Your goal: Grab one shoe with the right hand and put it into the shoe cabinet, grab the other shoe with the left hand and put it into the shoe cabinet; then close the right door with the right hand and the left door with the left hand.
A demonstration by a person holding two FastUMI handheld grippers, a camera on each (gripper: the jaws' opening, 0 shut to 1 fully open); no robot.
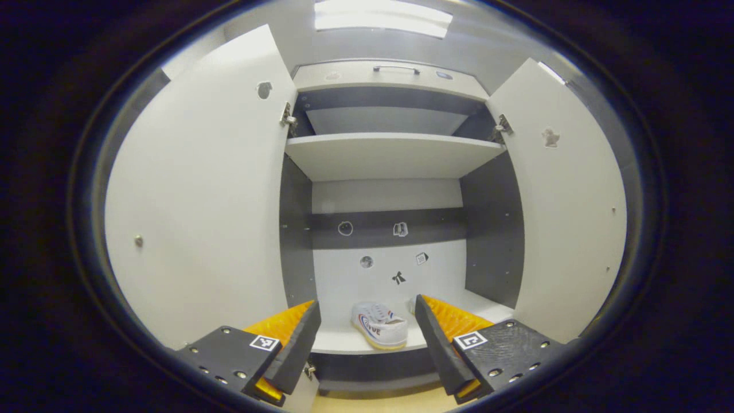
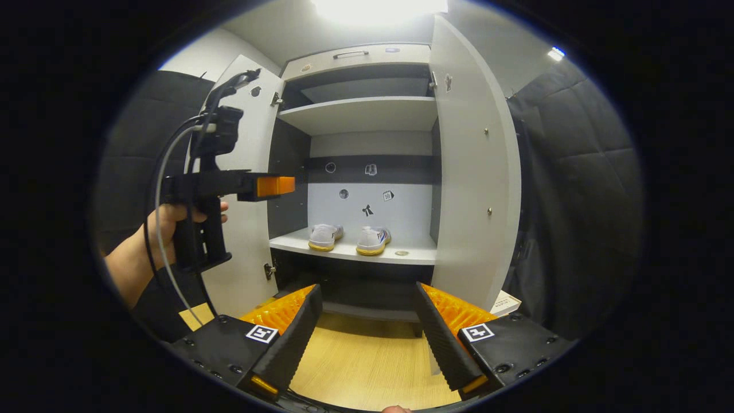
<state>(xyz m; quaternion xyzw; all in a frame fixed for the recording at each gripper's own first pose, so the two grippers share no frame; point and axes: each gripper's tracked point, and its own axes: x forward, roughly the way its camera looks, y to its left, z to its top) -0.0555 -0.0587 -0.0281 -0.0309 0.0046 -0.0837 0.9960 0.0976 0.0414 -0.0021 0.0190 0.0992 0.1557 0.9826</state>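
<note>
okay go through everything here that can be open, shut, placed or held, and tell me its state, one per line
Left door: open.
Right door: open.
Left shoe: upright on the lower shelf.
Right shoe: beside it, same shelf.
Left hand-held gripper: open, holding nothing.
Right hand-held gripper: open, holding nothing.

No legible text; blurred lettering on the shoe [image 1: 379,326].

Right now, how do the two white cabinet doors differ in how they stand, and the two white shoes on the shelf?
The left white cabinet door has the left gripper in front of it; the right white cabinet door has nothing in front. The left white sneaker shows plain white; the right white sneaker shows coloured stripes. Both doors stand open, and both sneakers sit side by side on the lower shelf.
</note>
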